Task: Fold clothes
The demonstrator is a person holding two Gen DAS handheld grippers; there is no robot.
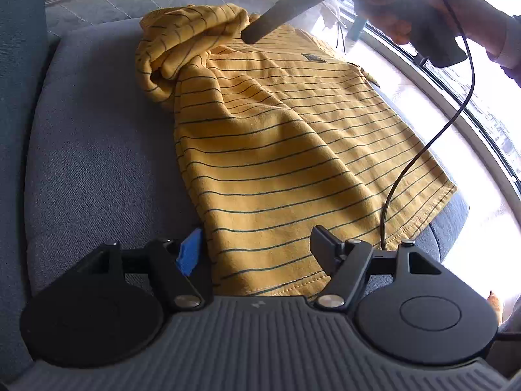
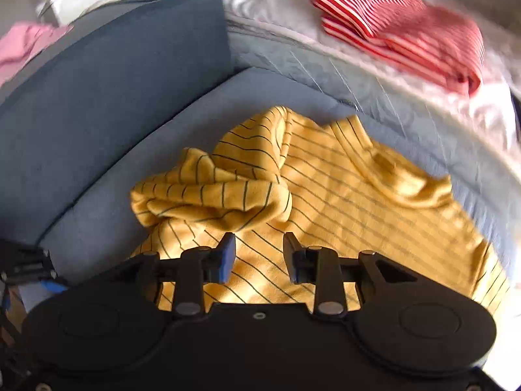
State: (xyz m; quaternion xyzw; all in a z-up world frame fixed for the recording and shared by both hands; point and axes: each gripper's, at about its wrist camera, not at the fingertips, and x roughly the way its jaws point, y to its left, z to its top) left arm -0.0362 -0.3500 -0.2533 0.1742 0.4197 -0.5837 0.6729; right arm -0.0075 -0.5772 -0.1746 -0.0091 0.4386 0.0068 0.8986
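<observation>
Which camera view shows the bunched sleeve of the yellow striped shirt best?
The right wrist view: the bunched sleeve lies close, central and unobstructed. The left wrist view shows it farther away, partly behind the right tongs' dark body.

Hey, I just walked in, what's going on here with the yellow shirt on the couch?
A person is folding laundry with a handheld gripper in each hand. A yellow striped shirt lies spread on a grey cushion, one sleeve bunched up near the shoulder. The left gripper is open at the shirt's hem, and the right gripper hovers open above the bunched sleeve. Neither is gripping cloth. A red striped garment already lies folded on the bedding behind, so the yellow shirt's fold has barely begun.
</observation>
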